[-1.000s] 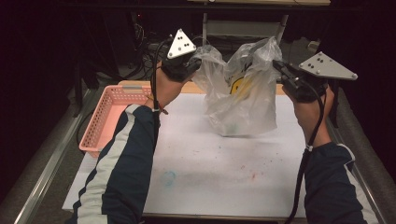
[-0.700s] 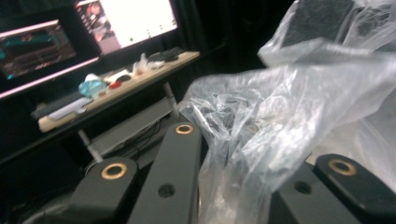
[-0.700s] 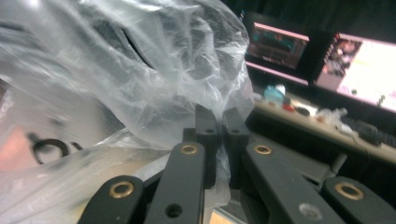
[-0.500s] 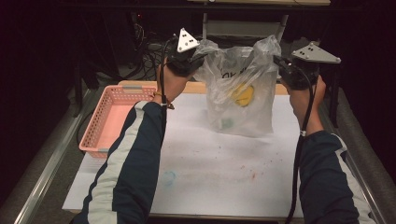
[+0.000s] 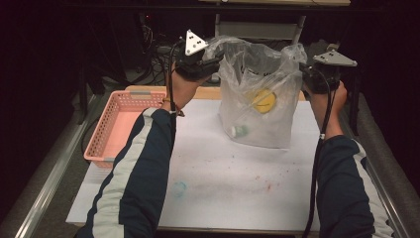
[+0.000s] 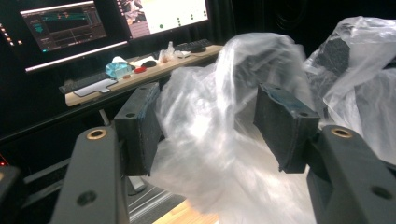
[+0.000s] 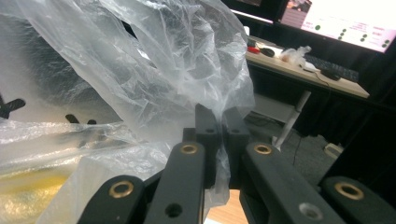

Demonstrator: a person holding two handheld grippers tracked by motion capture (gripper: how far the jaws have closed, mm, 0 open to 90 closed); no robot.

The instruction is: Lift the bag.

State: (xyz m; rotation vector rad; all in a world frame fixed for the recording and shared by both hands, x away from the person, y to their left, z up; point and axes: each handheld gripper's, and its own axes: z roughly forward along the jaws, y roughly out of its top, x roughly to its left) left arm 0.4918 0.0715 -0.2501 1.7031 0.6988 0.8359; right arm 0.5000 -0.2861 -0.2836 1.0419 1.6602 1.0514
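On the white-covered desk (image 5: pixel 237 173) in a dark room, we hold a clear plastic bag (image 5: pixel 260 106) upright near the far edge, a yellow item (image 5: pixel 264 100) inside. Our right tool (image 7: pixel 219 135) pinches its rim; our left tool (image 6: pixel 212 123) is spread around the film, not yet gripping. The pink basket (image 5: pixel 116 126) sits apart, empty, so unloading seems ahead.

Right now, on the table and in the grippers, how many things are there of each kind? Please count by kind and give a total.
Clear plastic bag: 1
Yellow round item inside the bag: 1
Small pale green-white item inside the bag: 1
Pink plastic basket: 1
White paper sheet covering the table: 1
Total: 5
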